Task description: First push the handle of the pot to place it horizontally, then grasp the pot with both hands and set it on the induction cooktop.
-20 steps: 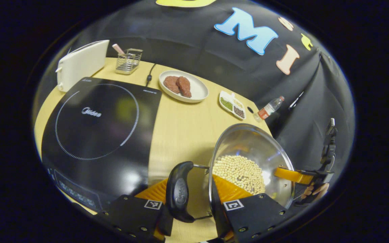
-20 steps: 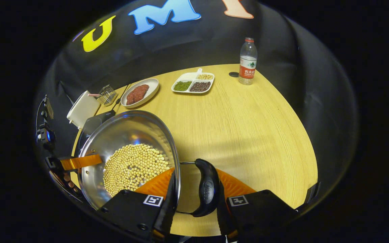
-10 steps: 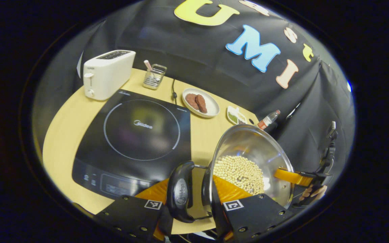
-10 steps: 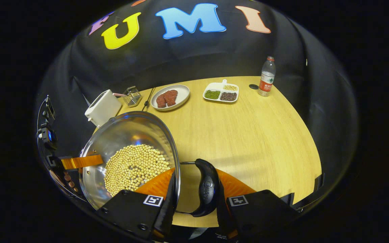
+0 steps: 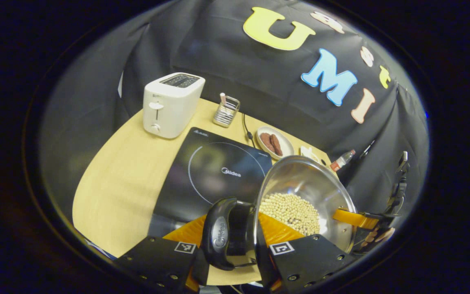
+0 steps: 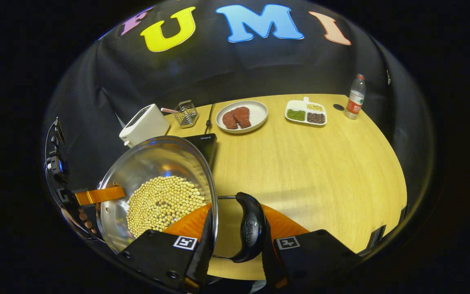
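My left gripper [image 5: 235,249] and right gripper [image 6: 235,249] each clamp a handle of the pot [image 5: 300,192]; the cooktop [image 5: 214,175] lies at ten o'clock.

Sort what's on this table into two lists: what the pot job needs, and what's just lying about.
Needed for the job:
pot with beans
left hand-held gripper on its near handle
right hand-held gripper on the other handle
induction cooktop

Just lying about:
toaster
wire basket
plate of meat
divided dish
water bottle
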### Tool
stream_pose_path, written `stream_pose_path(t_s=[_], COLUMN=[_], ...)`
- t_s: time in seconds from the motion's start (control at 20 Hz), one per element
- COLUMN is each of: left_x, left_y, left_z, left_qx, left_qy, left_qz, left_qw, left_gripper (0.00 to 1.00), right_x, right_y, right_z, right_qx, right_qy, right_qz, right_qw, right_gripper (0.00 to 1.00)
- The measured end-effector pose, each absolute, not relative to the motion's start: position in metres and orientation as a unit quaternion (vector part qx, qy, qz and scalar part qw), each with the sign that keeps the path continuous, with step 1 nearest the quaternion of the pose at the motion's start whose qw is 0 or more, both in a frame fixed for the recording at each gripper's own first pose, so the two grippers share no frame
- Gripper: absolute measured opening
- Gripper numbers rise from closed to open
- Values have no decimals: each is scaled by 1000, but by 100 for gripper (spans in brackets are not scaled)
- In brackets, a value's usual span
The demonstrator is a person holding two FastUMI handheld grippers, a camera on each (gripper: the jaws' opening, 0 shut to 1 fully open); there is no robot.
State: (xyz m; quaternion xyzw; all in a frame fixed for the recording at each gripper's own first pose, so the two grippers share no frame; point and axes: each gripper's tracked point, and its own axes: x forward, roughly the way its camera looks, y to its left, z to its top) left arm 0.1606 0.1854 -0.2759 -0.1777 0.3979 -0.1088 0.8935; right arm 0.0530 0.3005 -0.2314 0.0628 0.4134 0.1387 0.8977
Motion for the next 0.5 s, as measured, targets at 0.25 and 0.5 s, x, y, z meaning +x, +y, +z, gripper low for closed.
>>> stream_pose_path(t_s=[0.25, 0.5], left_x=[194, 227], left_y=[222, 244], left_z=[-280, -289], left_qx=[-179, -180], left_qy=[387, 387], left_qz=[-91, -82], left_qw=[900, 900], left_gripper=[50, 50], right_x=[85, 119], right_y=[342, 372], right_z=[-229, -241], right_qx=[57, 58], right_qy=[415, 421], right_qz=[154, 159], right_qw=[895, 891], right_gripper=[53, 55])
